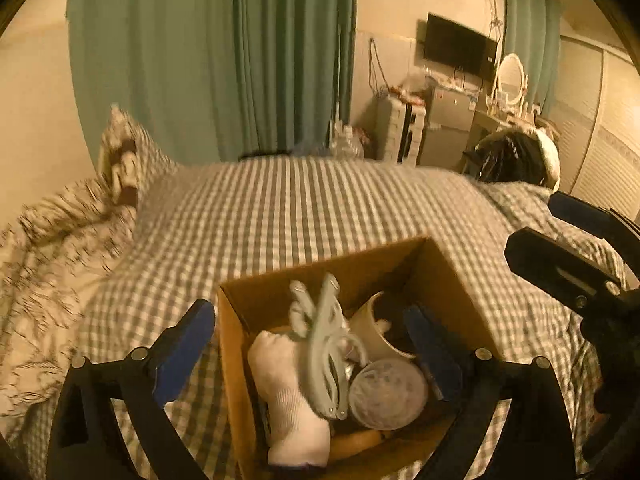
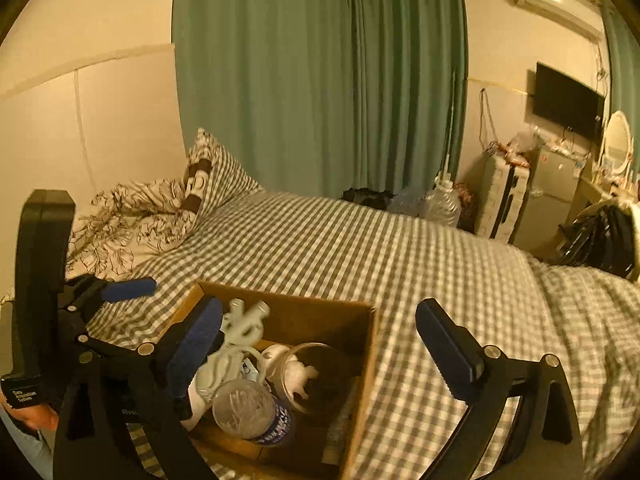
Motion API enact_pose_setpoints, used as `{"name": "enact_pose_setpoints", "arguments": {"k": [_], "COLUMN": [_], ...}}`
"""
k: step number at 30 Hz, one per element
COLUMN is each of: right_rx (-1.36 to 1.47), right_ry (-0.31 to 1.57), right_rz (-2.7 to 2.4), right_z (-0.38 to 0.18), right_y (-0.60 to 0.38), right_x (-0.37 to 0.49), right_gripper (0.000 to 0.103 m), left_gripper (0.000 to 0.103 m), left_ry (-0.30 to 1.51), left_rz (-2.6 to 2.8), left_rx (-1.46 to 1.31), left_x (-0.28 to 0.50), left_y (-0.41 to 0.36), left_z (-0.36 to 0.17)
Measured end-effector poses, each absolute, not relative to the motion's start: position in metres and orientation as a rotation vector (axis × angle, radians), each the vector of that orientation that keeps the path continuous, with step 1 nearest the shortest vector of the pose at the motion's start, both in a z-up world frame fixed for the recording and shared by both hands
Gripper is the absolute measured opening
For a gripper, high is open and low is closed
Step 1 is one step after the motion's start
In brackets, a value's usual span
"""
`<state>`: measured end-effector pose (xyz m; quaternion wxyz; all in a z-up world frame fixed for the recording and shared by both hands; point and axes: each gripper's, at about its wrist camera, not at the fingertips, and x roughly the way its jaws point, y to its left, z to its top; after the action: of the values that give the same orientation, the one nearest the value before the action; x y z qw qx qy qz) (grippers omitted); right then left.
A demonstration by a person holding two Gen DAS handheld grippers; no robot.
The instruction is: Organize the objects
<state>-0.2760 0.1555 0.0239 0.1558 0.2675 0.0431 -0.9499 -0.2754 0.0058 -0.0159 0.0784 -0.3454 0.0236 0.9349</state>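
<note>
A brown cardboard box [image 1: 236,328] stands on the checked bed, also in the right wrist view [image 2: 372,344]. It holds a white sock [image 1: 284,392], pale plastic hangers [image 1: 324,344], a cream mug [image 1: 376,332] and a clear-lidded can [image 1: 388,392] [image 2: 248,408]. My left gripper [image 1: 312,344] is open, its fingers astride the box's left wall, over the contents. My right gripper [image 2: 320,340] is open and empty, astride the box's right wall; it also shows at the right edge of the left wrist view [image 1: 560,268].
The checked bedsheet [image 1: 304,204] stretches beyond the box. A crumpled leaf-print duvet [image 1: 52,264] and a pillow [image 2: 216,172] lie at far left. Green curtains [image 2: 320,80], a black bag [image 1: 508,160], a water bottle [image 2: 440,204] and a dresser stand past the bed.
</note>
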Motion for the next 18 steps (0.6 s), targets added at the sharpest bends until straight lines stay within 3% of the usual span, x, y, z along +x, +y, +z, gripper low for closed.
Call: {"name": "enact_pose_setpoints", "arguments": {"k": [4, 18], "right_rx": [0.661, 0.371], "right_ry": [0.148, 0.079], "right_rz": [-2.794, -2.928], "right_z": [0.062, 0.156], "right_y": [0.165, 0.21], "right_x": [-0.246, -0.132], "right_gripper": [0.103, 0.103], "left_gripper": [0.103, 0.103], "left_ry": [0.099, 0.108], "left_rz": [2.843, 2.994], "left_rx": [-0.903, -0.566], "left_x": [-0.247, -0.146], "left_y": [0.012, 0.011], "left_z": [0.025, 0.122]}}
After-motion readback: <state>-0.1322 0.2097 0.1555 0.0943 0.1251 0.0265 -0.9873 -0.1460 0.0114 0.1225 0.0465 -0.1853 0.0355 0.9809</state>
